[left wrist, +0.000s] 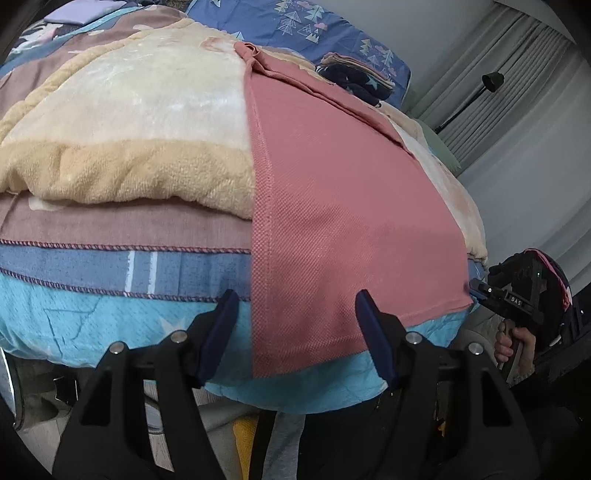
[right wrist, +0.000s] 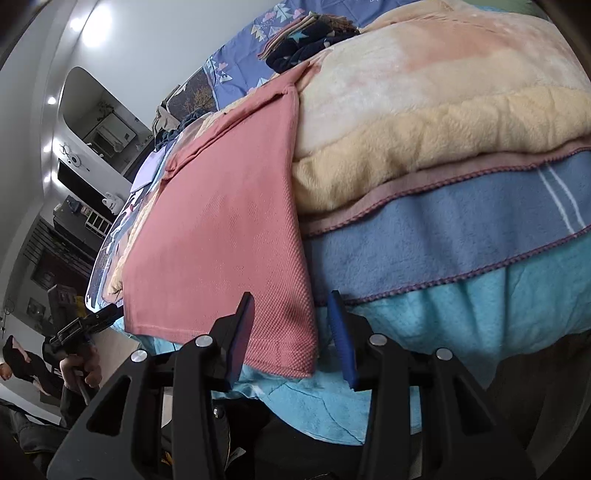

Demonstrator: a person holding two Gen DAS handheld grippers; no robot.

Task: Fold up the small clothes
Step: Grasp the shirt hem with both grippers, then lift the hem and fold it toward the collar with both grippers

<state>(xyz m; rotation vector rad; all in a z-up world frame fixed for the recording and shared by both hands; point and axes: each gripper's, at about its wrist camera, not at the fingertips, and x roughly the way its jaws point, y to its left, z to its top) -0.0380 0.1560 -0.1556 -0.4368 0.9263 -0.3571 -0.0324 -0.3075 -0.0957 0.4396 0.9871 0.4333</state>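
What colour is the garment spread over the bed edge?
Salmon pink textured knit garment, clearest in the left wrist view.

A shirt (left wrist: 332,206) lay spread on a plush blanket (left wrist: 129,122) atop the bed (left wrist: 110,317), its hem hanging over the bed's near edge. A folded pile of clothes (left wrist: 354,77) sat behind it, beside the pillow (left wrist: 314,26). The left gripper (left wrist: 295,332) stood before one hem corner and the right gripper (right wrist: 291,336) before the other.

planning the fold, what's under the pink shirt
The pink shirt lies over a cream fleece blanket, hanging down across striped and turquoise bedding. What lies directly beneath its middle is covered.
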